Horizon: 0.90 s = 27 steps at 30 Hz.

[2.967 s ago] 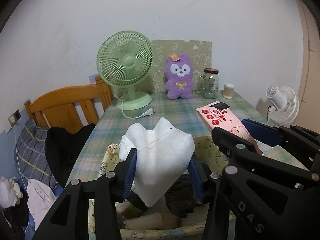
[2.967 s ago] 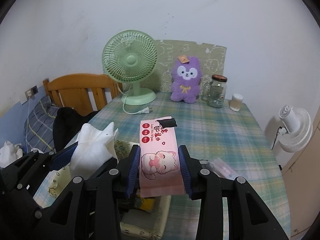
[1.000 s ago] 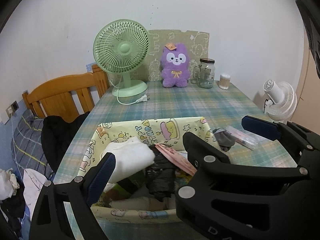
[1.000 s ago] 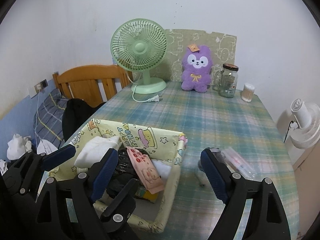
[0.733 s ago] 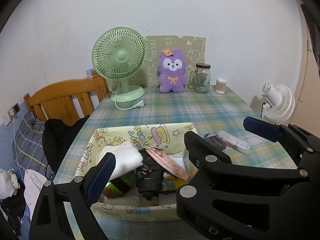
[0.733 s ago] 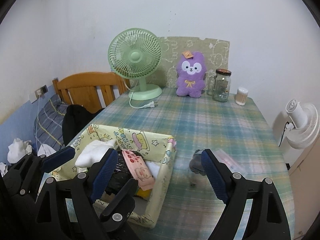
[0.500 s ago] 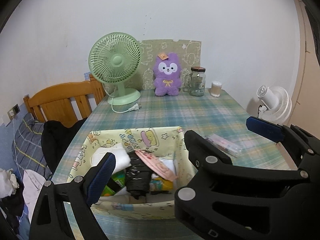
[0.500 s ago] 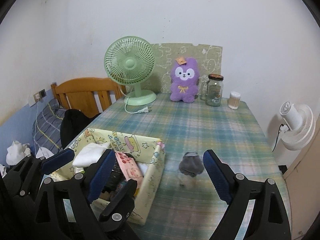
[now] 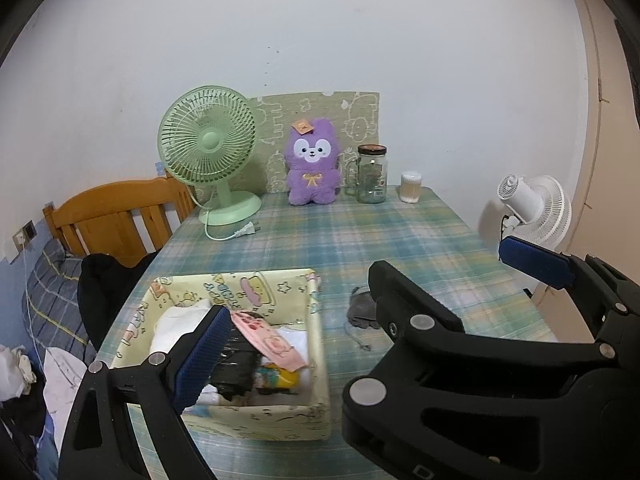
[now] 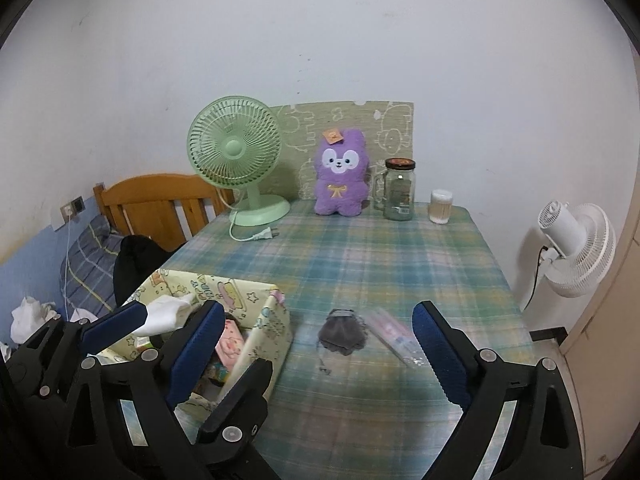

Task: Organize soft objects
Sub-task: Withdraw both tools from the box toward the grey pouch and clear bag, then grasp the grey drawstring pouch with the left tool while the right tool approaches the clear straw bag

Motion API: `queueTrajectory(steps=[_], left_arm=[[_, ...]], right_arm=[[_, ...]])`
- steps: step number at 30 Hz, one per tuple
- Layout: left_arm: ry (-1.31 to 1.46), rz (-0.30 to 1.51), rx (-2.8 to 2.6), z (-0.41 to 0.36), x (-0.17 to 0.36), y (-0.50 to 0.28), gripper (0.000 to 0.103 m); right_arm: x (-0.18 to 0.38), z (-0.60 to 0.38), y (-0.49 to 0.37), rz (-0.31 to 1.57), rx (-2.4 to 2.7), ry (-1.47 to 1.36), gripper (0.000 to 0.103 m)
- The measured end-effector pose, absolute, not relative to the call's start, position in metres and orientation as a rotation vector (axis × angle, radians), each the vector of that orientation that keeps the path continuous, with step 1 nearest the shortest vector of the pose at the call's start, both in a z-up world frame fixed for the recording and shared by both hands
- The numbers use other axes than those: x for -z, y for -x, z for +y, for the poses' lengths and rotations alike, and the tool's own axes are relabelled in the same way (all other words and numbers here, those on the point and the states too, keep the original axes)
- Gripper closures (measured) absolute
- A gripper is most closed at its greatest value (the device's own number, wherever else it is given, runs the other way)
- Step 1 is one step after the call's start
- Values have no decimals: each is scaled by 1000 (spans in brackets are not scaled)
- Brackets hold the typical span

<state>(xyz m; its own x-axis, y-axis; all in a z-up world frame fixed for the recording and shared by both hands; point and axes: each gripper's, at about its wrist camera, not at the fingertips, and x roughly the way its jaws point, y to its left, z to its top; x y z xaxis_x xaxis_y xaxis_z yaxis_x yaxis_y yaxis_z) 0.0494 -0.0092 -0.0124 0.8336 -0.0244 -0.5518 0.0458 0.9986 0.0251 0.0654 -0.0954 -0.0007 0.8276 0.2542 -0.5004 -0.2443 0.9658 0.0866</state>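
Observation:
A yellow cartoon-print basket (image 9: 236,276) stands near the table's front left. In it lie a white cloth (image 9: 180,320), a pink wipes pack (image 9: 268,340) and a black bundle (image 9: 236,368). My left gripper (image 9: 320,332) hangs open behind the basket; only its left pad (image 9: 204,356) shows, as the right gripper's body covers the other finger. A grey pouch (image 10: 342,332) and a clear packet (image 10: 394,338) lie on the plaid cloth. Short of them, the right gripper (image 10: 318,320) holds nothing and its jaws are opening. A purple plush (image 10: 340,172) sits at the back.
A green fan (image 9: 208,156) with a loose plug cord, a glass jar (image 9: 372,174) and a swab holder (image 9: 411,188) line the table's back edge. A white fan (image 9: 536,208) stands off the right side. A wooden chair (image 9: 116,216) and dark clothes sit left.
Three seconds ago the left gripper held the white cloth and the right the pink pack; both now lie in the basket. Both grippers have drawn back and up, and the right jaws spread wider.

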Motion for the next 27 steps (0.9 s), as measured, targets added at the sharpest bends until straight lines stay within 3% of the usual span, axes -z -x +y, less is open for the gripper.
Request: queueTrajectory(steps=[24,27], left_arm=[[-21,621,105,-69,42,-79,9],[-20,638,117,-76,46,-88,13]], right_arm=[[33,-158,-85,557,-210,-37,7],[38,-165,-94,569,-198,-45,7]])
